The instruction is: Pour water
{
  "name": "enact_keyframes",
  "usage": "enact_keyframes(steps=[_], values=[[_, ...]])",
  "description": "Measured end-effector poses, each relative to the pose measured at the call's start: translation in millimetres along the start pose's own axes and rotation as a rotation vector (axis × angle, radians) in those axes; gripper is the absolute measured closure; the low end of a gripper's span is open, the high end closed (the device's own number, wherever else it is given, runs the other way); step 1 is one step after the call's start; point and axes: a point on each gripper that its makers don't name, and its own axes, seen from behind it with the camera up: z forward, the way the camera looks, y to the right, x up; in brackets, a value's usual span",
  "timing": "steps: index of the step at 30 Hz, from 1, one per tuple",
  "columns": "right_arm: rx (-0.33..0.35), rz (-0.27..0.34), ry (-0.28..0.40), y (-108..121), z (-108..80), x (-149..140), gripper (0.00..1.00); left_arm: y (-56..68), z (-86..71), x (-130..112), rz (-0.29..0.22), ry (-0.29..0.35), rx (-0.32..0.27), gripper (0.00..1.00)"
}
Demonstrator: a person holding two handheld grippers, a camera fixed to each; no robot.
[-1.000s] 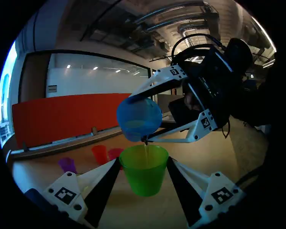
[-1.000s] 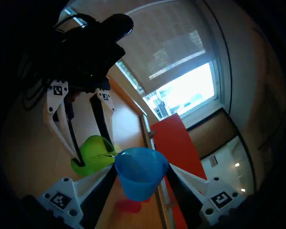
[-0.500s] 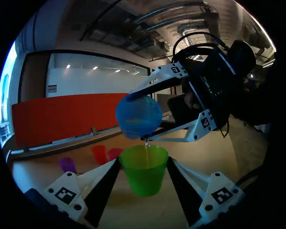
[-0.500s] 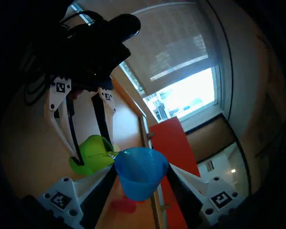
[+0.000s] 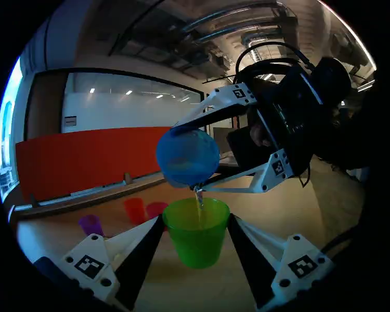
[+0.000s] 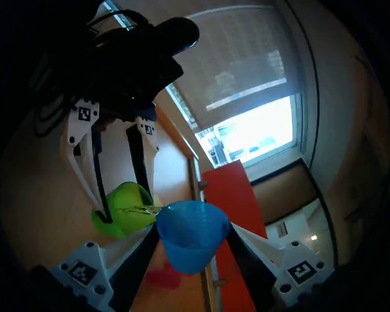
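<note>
In the left gripper view my left gripper (image 5: 196, 234) is shut on an upright green cup (image 5: 196, 231), held over the wooden table (image 5: 278, 208). Just above its rim the right gripper (image 5: 195, 156) holds a blue cup (image 5: 187, 157), tipped far over, and a thin stream of water (image 5: 198, 200) falls from its lip into the green cup. In the right gripper view my right gripper (image 6: 191, 240) is shut on the blue cup (image 6: 190, 234); the green cup (image 6: 123, 214) sits beyond its left side between the left gripper's fingers (image 6: 99, 195).
A red cup (image 5: 134, 209), a pink cup (image 5: 156, 209) and a purple cup (image 5: 91, 224) stand on the table behind the green cup. An orange wall panel (image 5: 86, 156) runs along the table's far edge. A bright window (image 6: 252, 130) is in the right gripper view.
The blue cup has tipped further over the green cup and the stream keeps running. The green cup and the left gripper have stayed in place.
</note>
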Motion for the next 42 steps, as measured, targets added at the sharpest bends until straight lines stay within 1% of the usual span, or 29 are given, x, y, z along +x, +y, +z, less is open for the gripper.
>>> enact_keyframes(steps=[17, 27, 42], values=[[-0.005, -0.026, -0.003, 0.2, -2.6, 0.2, 0.09, 2.0, 1.8, -2.4, 0.005, -0.008, -0.004, 0.13], [-0.010, -0.063, -0.005, -0.2, -3.9, 2.4, 0.09, 1.5, 1.5, -1.2, 0.003, -0.004, -0.002, 0.13], [-0.015, -0.098, -0.003, 2.9, -2.8, 6.8, 0.09, 1.4, 0.6, 0.6, 0.001, 0.003, -0.001, 0.13]])
